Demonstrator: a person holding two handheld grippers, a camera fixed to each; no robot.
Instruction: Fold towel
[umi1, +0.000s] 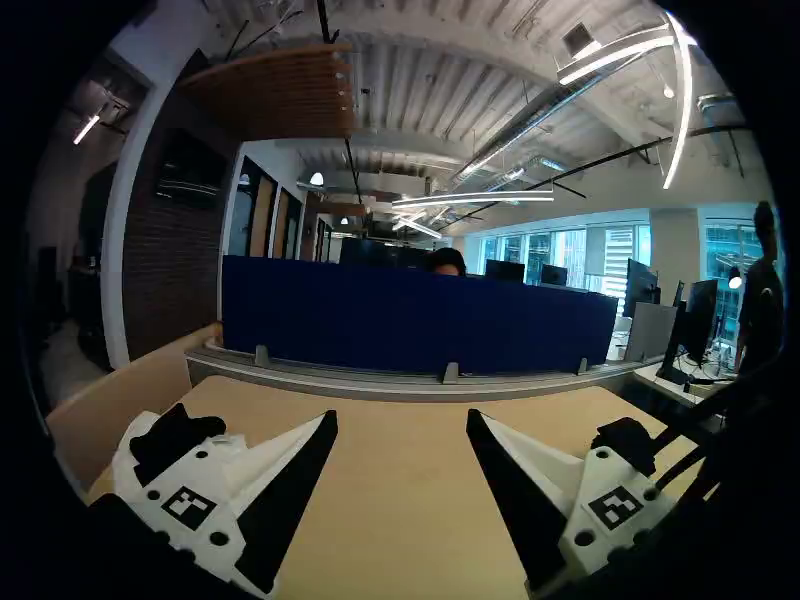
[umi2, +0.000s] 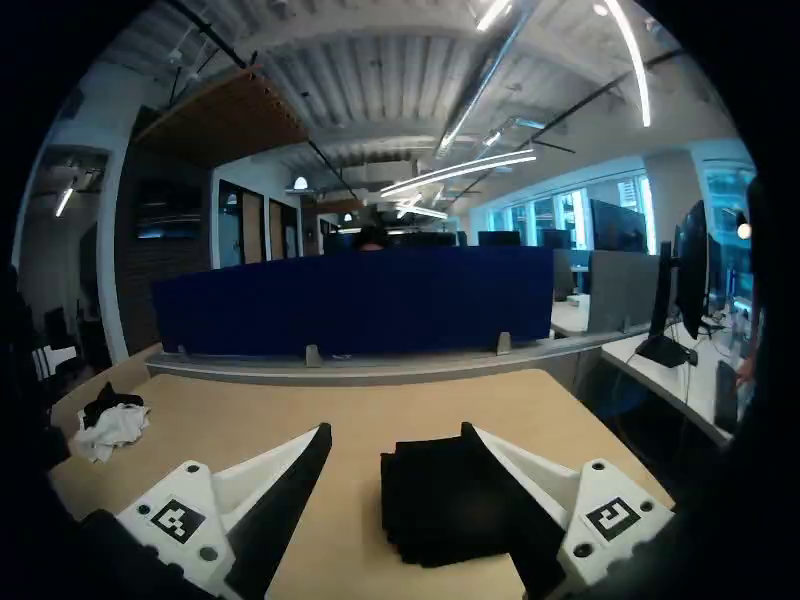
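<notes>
Fingers (umi1: 270, 470) of left gripper (umi1: 400, 414) spread open, empty, with bare counter (umi1: 400, 500) beneath. Right gripper (umi2: 395, 427) likewise open, holding nothing. Black towel (umi2: 425, 495) lies flat on counter at 5 o'clock in right gripper view, just beside right-hand finger; looks layered, likely part-folded. Crumpled white-and-black cloth (umi2: 112, 425) at 9 o'clock, well apart. Procedure: bring left gripper to towel, pinch one corner per gripper — lift low, lay edge to edge.
</notes>
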